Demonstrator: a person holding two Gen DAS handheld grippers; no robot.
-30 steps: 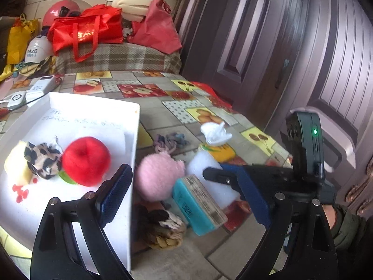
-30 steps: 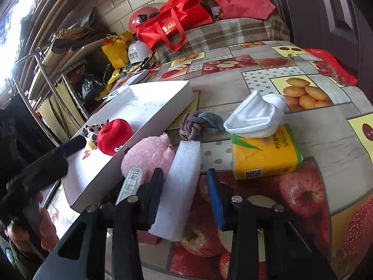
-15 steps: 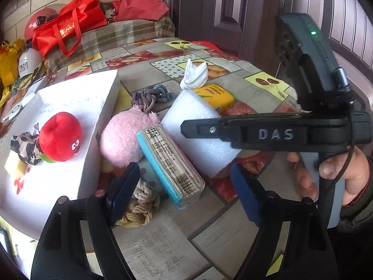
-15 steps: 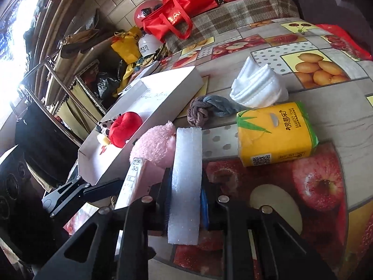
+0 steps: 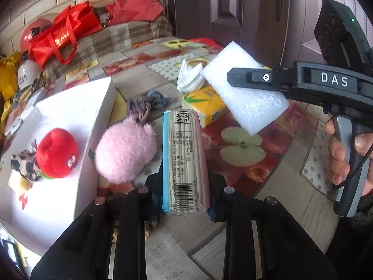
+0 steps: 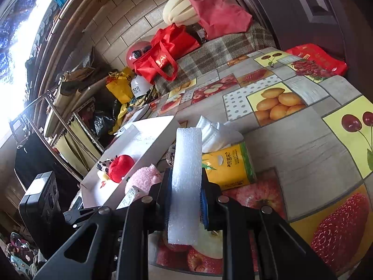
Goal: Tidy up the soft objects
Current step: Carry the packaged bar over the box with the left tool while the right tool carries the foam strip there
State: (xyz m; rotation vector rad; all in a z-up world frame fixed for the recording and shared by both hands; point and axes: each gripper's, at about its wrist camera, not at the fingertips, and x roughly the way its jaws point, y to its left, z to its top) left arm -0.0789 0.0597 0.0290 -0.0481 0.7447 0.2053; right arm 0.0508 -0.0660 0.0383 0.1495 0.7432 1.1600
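My left gripper (image 5: 185, 200) is shut on a blue and pink tissue pack (image 5: 184, 161) and holds it above the table. My right gripper (image 6: 186, 200) is shut on a white foam block (image 6: 186, 182), lifted off the table; the block also shows in the left wrist view (image 5: 244, 88). A white tray (image 5: 70, 107) at the left holds a red plush apple (image 5: 57, 154) and a leopard-print scrunchie (image 5: 23, 165). A pink fluffy ball (image 5: 126, 151) lies beside the tray's right wall.
A yellow tissue pack (image 5: 205, 107), a white folded cloth (image 5: 190, 79) and a grey-blue knotted rope (image 5: 144, 105) lie on the fruit-print tablecloth (image 5: 289, 186). A beige rope knot (image 5: 149, 228) lies under my left gripper. Red bags (image 5: 63, 35) sit behind. A dark door (image 5: 221, 11) stands at the right.
My left gripper has closed on the blue and pink tissue pack and raised it. My right gripper has lifted the foam block off the table.
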